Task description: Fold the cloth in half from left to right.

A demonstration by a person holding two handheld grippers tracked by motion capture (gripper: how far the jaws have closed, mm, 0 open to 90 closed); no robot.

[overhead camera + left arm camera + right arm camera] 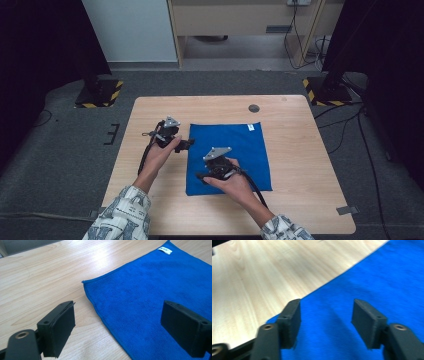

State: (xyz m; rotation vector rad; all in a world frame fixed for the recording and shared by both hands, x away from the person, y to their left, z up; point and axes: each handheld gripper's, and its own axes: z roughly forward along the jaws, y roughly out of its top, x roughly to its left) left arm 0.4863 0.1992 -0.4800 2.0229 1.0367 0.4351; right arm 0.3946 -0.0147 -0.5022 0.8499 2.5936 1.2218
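Observation:
A blue cloth (pixel 245 150) lies flat on the middle of the wooden table (pixel 300 150), with a small white label (pixel 251 127) near its far right corner. My left gripper (pixel 188 145) is open at the cloth's left edge. In the left gripper view the gripper (pixel 120 315) straddles the edge of the cloth (pixel 155 282) just short of its far left corner, one jaw over bare wood and one over cloth. My right gripper (pixel 201 177) is open low over the front left part. In the right gripper view the gripper (pixel 327 310) has cloth (pixel 387 277) under both jaws. Neither holds anything.
A round cable hole (pixel 254 108) sits in the table's far side. Black stands with yellow-striped bases (pixel 100 92) (pixel 325 91) flank the table on the grey carpet. Cables (pixel 350 125) trail on the floor at the right. A wooden desk (pixel 240 20) stands behind.

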